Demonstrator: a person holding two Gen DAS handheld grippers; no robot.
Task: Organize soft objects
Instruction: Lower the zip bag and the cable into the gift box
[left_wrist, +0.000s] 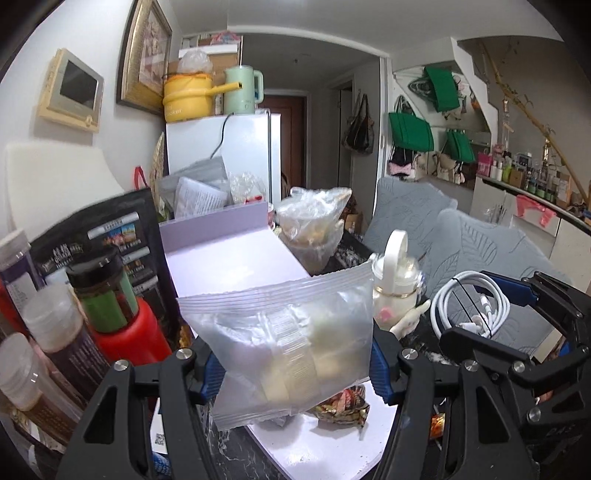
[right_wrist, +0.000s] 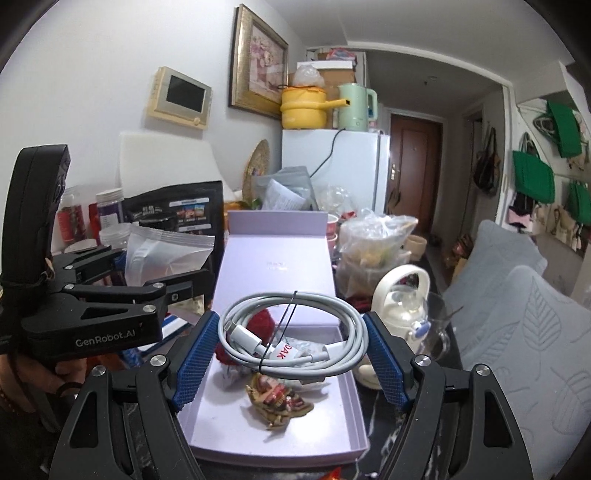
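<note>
Above lilac box (right_wrist: 236, 417), left tool (left_wrist: 297, 365) grasping zip bag (left_wrist: 284, 339), contents blurred, right tool (right_wrist: 291, 354) clamping coiled cable (right_wrist: 291, 332)

- The zip bag (left_wrist: 291, 347) is hiding much of the lavender box (left_wrist: 236, 258) floor.
- The coiled cable (right_wrist: 291, 332) is covering the red item (right_wrist: 258, 325) near the box's hinged edge.
- The bag's contents are staying blurred.

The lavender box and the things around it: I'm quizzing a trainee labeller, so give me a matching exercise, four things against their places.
Things:
1. zip bag
2. coiled white cable
3. crumpled snack wrapper
4. yellow pot

Places:
A. on top of the fridge
B. between the right gripper fingers
C. lying in the lavender box
D. between the left gripper fingers

Pairs: 1-D, 2-B, 3-C, 4-A
</note>
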